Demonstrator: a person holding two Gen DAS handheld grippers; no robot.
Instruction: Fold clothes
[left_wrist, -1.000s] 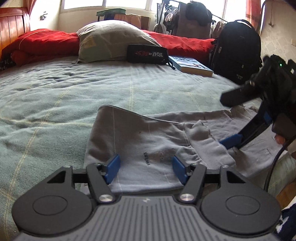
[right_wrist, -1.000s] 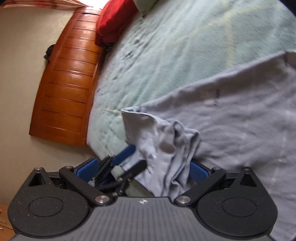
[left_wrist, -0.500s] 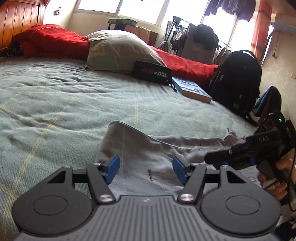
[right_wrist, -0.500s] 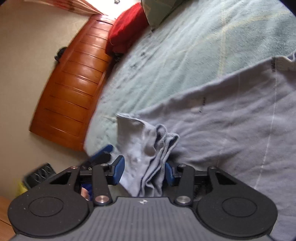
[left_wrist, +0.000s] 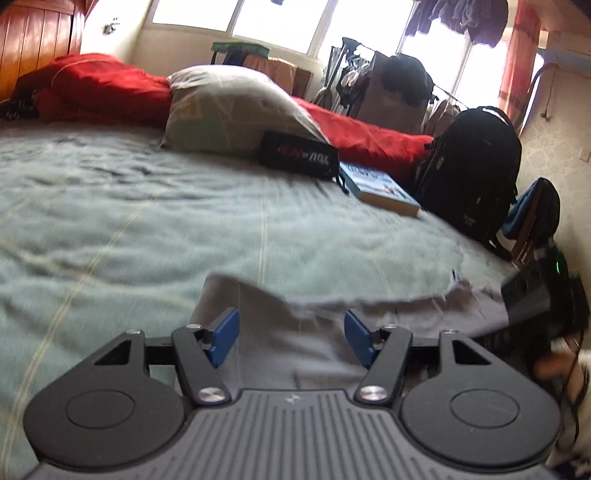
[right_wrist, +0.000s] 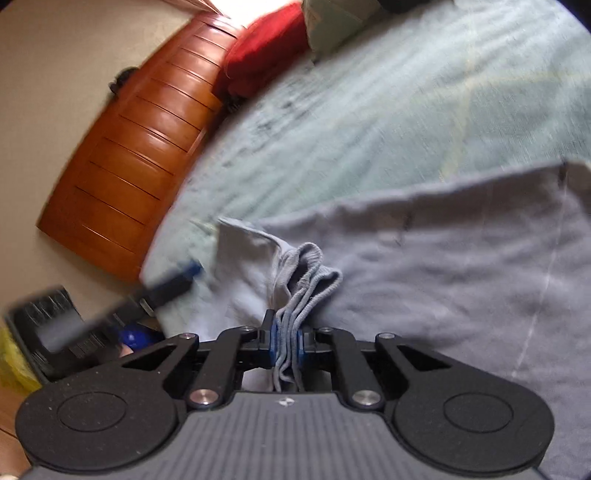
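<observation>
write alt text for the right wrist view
The right gripper is shut on a bunched edge of a grey garment spread over a green bedspread. A wooden headboard stands behind.

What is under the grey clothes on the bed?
The grey clothes lie spread on the green blanket. Blanket shows all around them; whatever sits directly beneath the cloth is covered.
</observation>
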